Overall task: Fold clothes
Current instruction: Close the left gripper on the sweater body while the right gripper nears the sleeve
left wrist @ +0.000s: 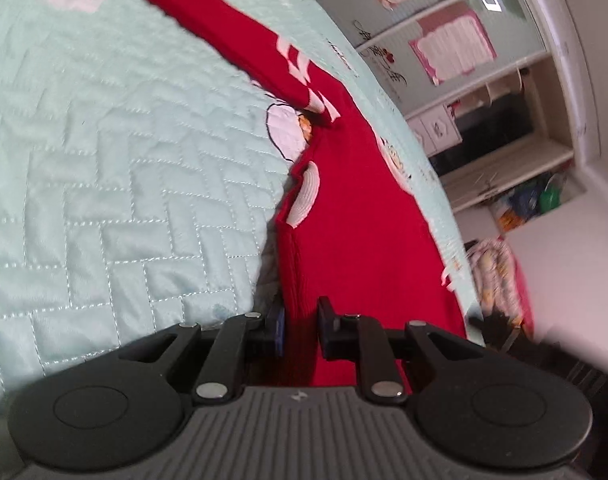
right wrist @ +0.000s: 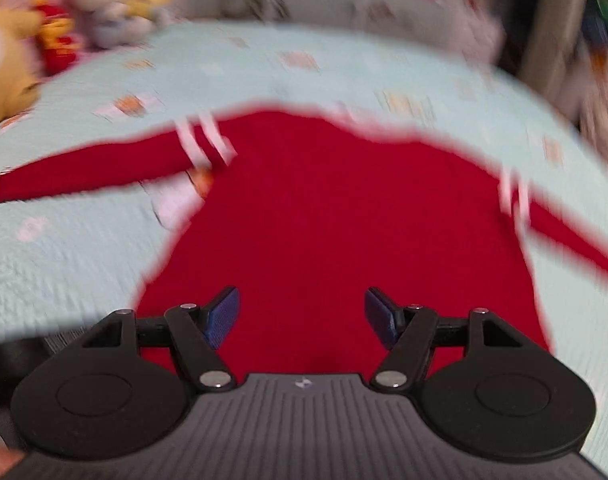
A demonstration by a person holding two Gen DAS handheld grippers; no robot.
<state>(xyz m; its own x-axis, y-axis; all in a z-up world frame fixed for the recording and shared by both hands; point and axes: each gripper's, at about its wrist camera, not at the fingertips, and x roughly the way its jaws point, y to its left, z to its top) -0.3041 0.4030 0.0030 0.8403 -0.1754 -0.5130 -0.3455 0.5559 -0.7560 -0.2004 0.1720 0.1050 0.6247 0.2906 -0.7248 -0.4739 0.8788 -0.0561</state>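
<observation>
The red sweater point(right wrist: 344, 220) is lying spread out on the light green quilt point(left wrist: 103, 160), sleeves out to both sides. The left gripper point(left wrist: 301, 328) is pinching the sweater's edge, while the right gripper point(right wrist: 301, 316) is hanging wide open above it, holding nothing.

No text, label or number is sharp enough to read.

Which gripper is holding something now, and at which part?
The left gripper pinches the red sweater at its ribbed bottom hem. The right gripper is open, holding nothing.
</observation>
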